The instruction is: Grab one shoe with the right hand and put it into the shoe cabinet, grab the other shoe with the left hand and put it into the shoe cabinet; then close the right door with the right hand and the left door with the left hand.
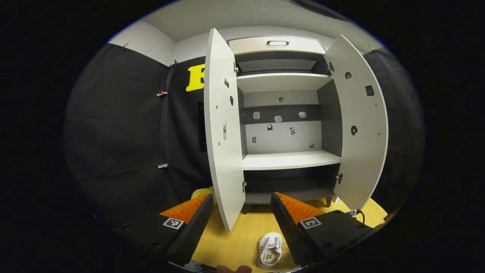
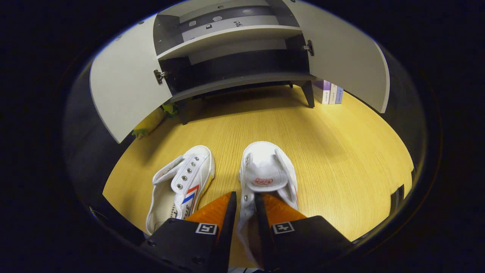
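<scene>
Currently right gripper [image 2: 245,201] is pinching the left side wall of one white canvas shoe [image 2: 267,170] on the wooden floor [image 2: 341,151], readying a lift toward the open shoe cabinet [image 2: 235,57]. Left gripper [image 1: 242,203] is hovering spread; other shoe [image 2: 182,185] is lying just beside.

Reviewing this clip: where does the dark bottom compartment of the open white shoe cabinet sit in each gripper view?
Left gripper view: dark bottom compartment sits just below centre, right above the tips of the open jaws.
Right gripper view: it sits top centre, beyond the white canvas shoe pinched in the jaws.
Shared landmark: the white shelf directly above it.
</scene>
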Demonstrator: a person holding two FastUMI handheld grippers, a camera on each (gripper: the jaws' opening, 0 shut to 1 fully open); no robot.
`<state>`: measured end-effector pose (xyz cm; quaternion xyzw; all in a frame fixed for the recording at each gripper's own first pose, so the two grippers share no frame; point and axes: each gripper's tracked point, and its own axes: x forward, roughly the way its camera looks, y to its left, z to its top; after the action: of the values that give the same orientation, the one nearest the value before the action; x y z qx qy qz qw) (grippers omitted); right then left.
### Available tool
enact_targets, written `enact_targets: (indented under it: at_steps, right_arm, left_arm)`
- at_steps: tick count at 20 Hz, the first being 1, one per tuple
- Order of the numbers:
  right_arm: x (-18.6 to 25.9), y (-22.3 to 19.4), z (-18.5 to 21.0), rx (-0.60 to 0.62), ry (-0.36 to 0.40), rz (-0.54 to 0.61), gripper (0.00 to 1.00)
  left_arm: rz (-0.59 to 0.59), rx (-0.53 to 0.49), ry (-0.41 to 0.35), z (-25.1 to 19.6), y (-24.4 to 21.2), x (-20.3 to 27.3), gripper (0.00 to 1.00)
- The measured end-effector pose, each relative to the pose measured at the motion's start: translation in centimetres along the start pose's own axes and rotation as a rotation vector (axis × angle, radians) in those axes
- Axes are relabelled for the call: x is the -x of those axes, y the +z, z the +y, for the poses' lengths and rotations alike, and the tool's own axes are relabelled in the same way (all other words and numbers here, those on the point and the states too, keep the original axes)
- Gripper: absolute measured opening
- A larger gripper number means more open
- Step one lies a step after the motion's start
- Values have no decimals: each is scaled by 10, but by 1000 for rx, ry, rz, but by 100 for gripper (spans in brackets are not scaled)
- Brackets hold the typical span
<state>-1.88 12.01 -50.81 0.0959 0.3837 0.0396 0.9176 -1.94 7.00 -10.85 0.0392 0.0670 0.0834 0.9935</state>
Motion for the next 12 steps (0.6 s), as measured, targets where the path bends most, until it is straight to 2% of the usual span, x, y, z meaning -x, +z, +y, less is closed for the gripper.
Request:
enact_targets:
  at_steps: [3,4,5,6,7,8,10,12]
  right_arm:
    - [-17,-2,-5,20,-31,-16,41]
    - [-19,0,-4,18,-42,-38,19]
    - [-32,-6,-3,17,-37,-39,19]
    - [-19,-1,0,25,-30,-44,13]
    - [-26,0,-1,31,-16,-50,13]
    - [-24,1,-1,25,-4,-38,8]
    - [-21,8,-2,-3,12,-28,10]
    - [-13,23,-6,16,25,-44,5]
  left_arm:
    - [4,-2,7,5,-3,-2,94]
    - [5,-4,10,8,-3,-2,94]
    - [5,-7,14,11,-3,-3,94]
    - [5,-10,18,14,-3,-4,94]
    - [7,-12,20,17,-4,-4,94]
    - [9,-12,22,19,-4,-4,95]
    - [9,-7,25,23,-4,-4,94]
    - [11,-1,25,26,-5,-4,94]
